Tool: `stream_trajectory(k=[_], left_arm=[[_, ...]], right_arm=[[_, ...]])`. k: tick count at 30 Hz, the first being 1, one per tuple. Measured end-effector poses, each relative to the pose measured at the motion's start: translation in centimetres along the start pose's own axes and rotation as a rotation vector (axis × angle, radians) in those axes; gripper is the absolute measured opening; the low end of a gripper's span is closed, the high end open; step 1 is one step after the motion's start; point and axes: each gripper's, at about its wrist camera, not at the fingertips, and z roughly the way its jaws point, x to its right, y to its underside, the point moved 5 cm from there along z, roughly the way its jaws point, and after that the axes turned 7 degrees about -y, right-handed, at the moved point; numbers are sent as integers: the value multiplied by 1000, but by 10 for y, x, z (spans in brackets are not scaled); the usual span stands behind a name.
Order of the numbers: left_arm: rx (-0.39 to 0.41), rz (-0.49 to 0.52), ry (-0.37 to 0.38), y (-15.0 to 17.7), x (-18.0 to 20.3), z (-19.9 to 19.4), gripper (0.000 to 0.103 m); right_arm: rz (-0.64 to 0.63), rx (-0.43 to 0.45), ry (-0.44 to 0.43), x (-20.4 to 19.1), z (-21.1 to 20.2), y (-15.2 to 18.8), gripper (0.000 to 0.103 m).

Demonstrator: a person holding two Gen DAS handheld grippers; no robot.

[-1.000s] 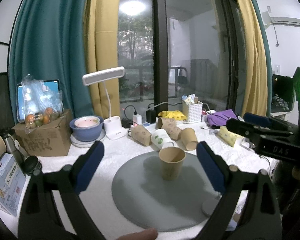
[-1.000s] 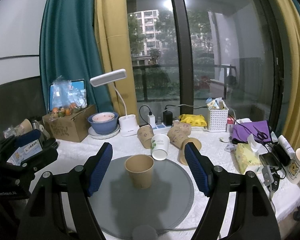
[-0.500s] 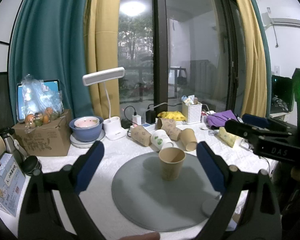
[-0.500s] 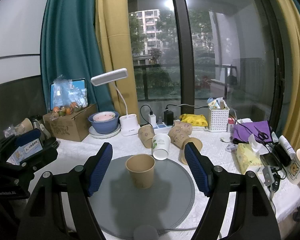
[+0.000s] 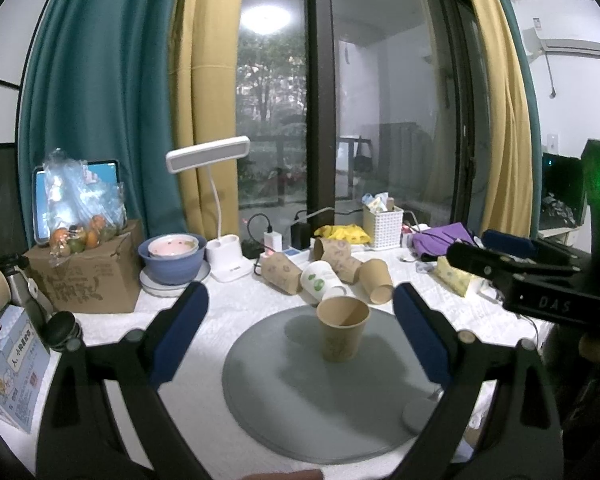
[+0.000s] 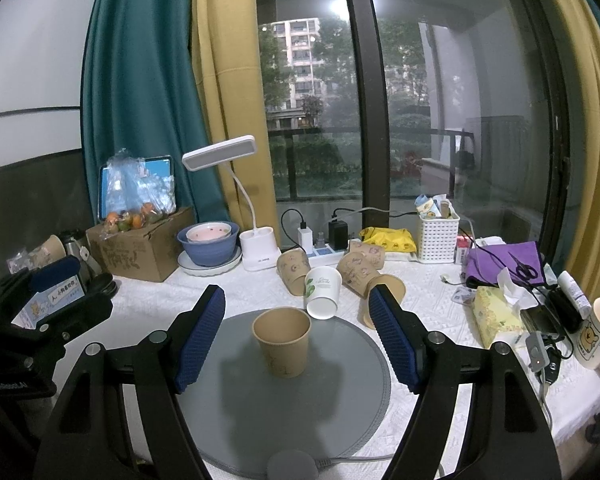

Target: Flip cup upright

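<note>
A brown paper cup stands upright, mouth up, on a round grey mat. It also shows in the right wrist view on the mat. My left gripper is open and empty, its blue pads well apart, short of the cup. My right gripper is open and empty, with the cup between the lines of its pads but not touched.
Several paper cups lie on their sides behind the mat. A desk lamp, blue bowl, cardboard box with fruit, white basket, tissue pack and mug crowd the white table. The right gripper appears in the left view.
None of note: both grippers stay open and nearly still, and the cup stands in the same place on the mat.
</note>
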Motion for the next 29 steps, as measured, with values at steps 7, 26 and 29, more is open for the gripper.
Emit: stream_trajectory(k=[7, 26, 29], left_arm=[[1, -1, 0, 0, 0, -1, 94], [14, -5, 1, -1, 0, -3, 94], [34, -10, 0, -1, 2, -3, 94]], right_arm=[[0, 0, 1, -1, 0, 0, 77], [0, -1, 1, -2, 0, -1, 77], [0, -1, 0, -1, 0, 0, 77]])
